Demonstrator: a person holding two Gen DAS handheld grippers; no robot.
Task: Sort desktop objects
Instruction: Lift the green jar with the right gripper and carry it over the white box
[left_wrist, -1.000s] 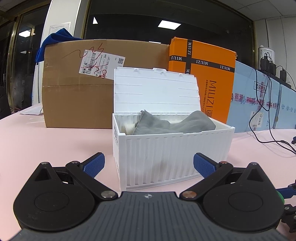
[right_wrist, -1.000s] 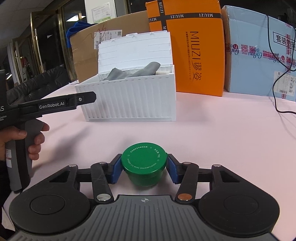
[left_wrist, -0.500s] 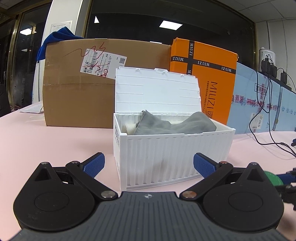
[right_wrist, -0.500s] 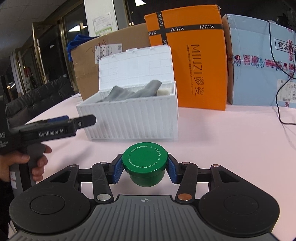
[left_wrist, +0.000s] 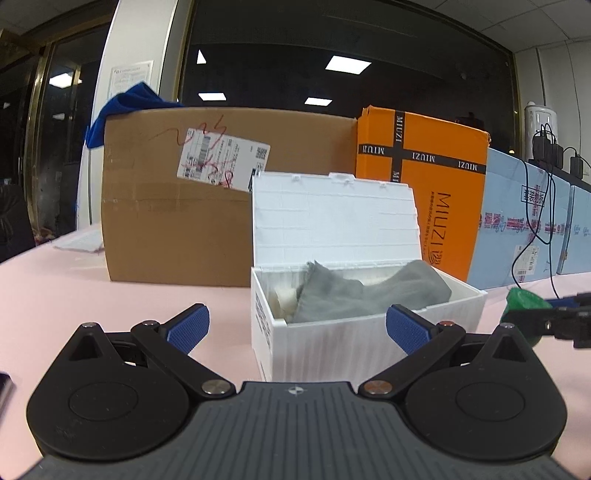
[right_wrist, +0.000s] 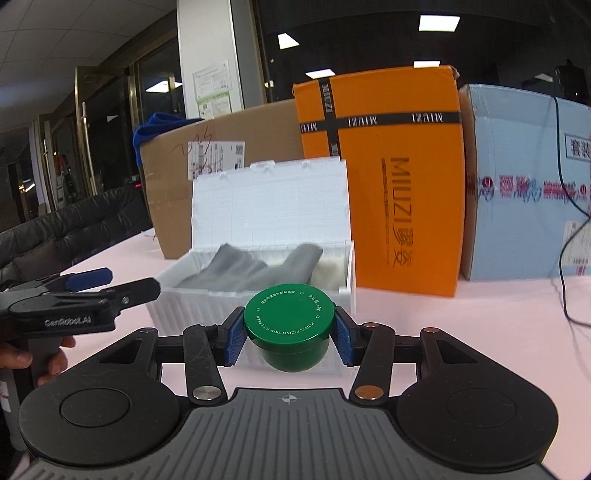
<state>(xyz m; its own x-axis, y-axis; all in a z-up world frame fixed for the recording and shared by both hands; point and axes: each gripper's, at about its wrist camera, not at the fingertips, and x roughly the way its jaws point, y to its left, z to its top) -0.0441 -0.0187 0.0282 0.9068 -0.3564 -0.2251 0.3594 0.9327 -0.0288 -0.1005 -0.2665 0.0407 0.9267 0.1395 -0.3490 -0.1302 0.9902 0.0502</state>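
Right gripper (right_wrist: 288, 341) is clamped on the green jar (right_wrist: 290, 326), held in the air just short of the open white box (right_wrist: 255, 295). Left gripper (left_wrist: 295, 326) has its jaws wide apart, empty. Carry the jar level over the front wall, lower it beside the grey cloth (right_wrist: 258, 266), then release.

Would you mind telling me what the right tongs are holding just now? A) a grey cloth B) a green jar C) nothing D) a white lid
B: the right tongs are shut on the green jar, their blue pads pressed to both of its sides, in front of the white box where the grey cloth lies.
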